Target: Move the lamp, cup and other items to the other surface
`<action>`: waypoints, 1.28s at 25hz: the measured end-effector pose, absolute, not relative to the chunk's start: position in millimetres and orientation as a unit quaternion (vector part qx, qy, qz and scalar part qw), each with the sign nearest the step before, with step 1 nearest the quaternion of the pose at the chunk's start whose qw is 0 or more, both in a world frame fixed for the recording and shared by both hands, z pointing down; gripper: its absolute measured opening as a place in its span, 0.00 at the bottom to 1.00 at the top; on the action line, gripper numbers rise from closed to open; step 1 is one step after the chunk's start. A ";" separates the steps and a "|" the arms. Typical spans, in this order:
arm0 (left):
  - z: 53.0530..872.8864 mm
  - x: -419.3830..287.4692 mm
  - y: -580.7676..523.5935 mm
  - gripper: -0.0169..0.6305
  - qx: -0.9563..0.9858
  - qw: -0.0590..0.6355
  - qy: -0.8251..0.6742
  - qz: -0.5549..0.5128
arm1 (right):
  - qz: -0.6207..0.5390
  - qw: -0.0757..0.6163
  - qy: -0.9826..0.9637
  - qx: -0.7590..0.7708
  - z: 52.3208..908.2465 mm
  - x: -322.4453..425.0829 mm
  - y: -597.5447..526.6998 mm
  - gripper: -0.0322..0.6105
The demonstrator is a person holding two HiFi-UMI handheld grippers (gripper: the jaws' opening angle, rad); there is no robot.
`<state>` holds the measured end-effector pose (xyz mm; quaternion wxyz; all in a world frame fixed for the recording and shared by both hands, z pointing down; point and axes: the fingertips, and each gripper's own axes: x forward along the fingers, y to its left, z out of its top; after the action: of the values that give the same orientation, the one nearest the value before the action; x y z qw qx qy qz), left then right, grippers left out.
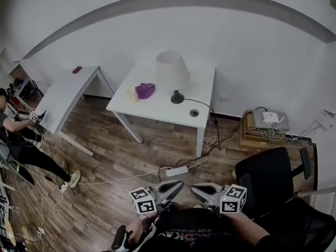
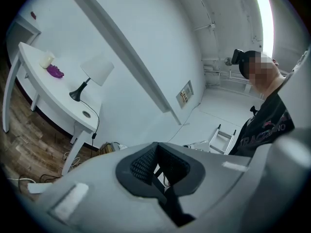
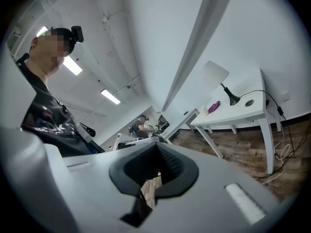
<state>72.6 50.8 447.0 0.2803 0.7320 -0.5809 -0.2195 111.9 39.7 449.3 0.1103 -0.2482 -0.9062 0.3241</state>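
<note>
"Where is the lamp (image 1: 172,75)?"

"We see it standing on the white desk (image 1: 157,109) in the middle of the frame, by the wall. A cream cup (image 1: 131,94) and a purple crumpled thing (image 1: 145,90) sit on the desk too, just to its left."

"And our grippers?"

"Our left gripper (image 1: 176,186) and right gripper (image 1: 197,190) are low in the frame, well apart from the desk. Both have their fingers clenched on nothing."

"The other desk (image 1: 65,96)?"

"It's at the upper left, with one small dark red thing (image 1: 77,70) on it."
</note>
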 end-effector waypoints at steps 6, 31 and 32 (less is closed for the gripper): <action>444.7 75.5 52.1 0.02 0.733 0.277 -0.581 -0.220 | 0.325 0.105 -0.906 -0.251 446.1 112.3 36.2 0.06; 428.2 182.4 52.9 0.02 0.875 0.273 -0.374 -0.141 | 0.328 0.072 -0.882 -0.331 430.4 130.7 53.0 0.06; 428.3 183.9 52.5 0.02 0.877 0.269 -0.374 -0.134 | 0.323 0.069 -0.884 -0.330 429.0 130.6 53.7 0.06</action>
<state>183.9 52.5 428.3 0.2691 0.8774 -0.3738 -0.1344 130.6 53.7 429.0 0.0686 -0.3305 -0.8841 0.3231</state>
